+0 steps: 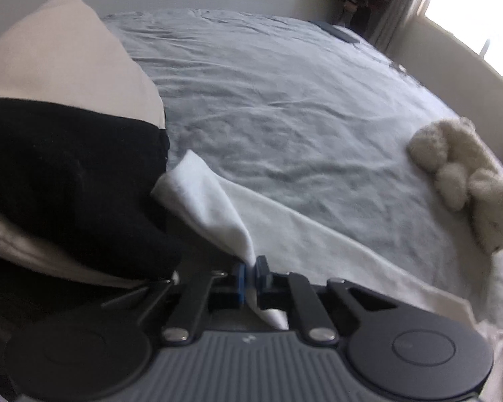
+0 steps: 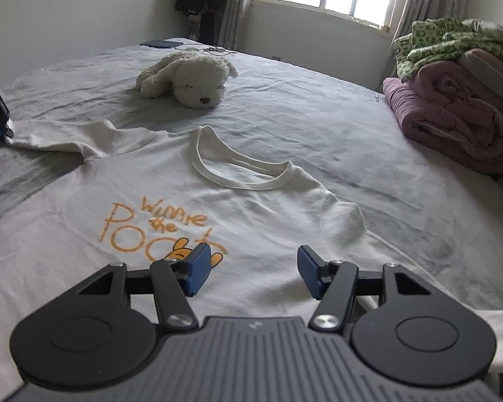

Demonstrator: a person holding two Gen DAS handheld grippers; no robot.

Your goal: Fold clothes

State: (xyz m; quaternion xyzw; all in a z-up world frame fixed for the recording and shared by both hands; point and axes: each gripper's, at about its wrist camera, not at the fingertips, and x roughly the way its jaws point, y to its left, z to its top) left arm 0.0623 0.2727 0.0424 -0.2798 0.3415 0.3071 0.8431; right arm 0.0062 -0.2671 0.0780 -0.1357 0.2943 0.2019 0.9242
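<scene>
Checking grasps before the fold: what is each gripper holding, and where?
Left gripper: shut on the T-shirt sleeve's end. Right gripper: open, empty.

Ahead of your right claw (image 2: 251,276) spreads the bed (image 2: 318,107), covered in a wrinkled grey sheet. Directly under and before that claw lies the white T-shirt (image 2: 251,201), flat, print side up, collar away from you. Beyond the collar rests a cream plush dog (image 2: 187,78). Far right of the claw sit rolled pink and green blankets (image 2: 452,100). At the far edge lies a dark flat object (image 2: 161,44).
</scene>
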